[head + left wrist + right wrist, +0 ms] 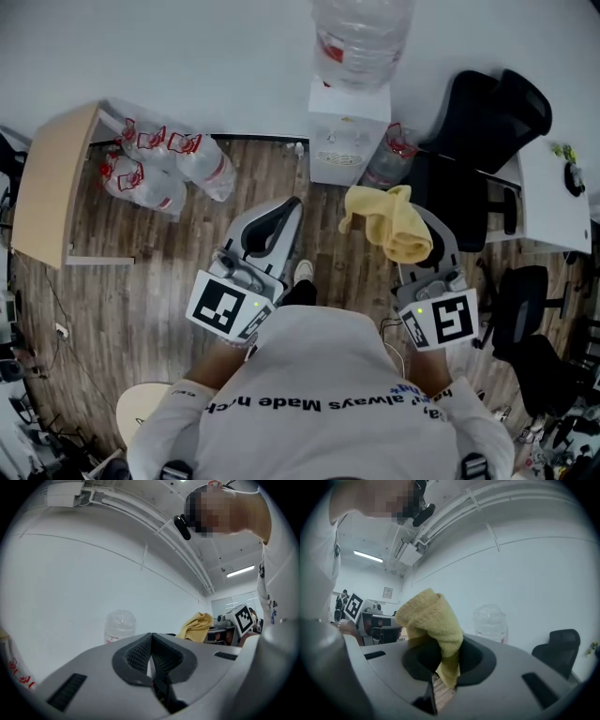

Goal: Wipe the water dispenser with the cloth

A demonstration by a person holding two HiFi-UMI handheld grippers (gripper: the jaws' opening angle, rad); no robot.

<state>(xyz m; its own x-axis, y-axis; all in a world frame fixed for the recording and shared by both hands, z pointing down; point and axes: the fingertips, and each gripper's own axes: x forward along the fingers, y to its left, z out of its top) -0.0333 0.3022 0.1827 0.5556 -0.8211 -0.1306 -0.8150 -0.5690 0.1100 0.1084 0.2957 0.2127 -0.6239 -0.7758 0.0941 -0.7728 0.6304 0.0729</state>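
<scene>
Cloth [432,619] apparently between right fingers [476,662]

An office: a water dispenser [349,141] stands against a white wall [187,56] ahead of the fingers [277,217], with black chairs [487,122] and a white tabletop [551,199] to their right and spare bottles [159,167] on the wood floor [122,281] to their left.

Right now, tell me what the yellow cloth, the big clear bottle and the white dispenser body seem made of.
Yellow cloth: soft terry or microfibre, matt; it drapes in thick folds.
Big clear bottle: probably plastic, glossy; see-through ribbed walls.
White dispenser body: likely moulded plastic, smooth; painted metal can't be ruled out.
</scene>
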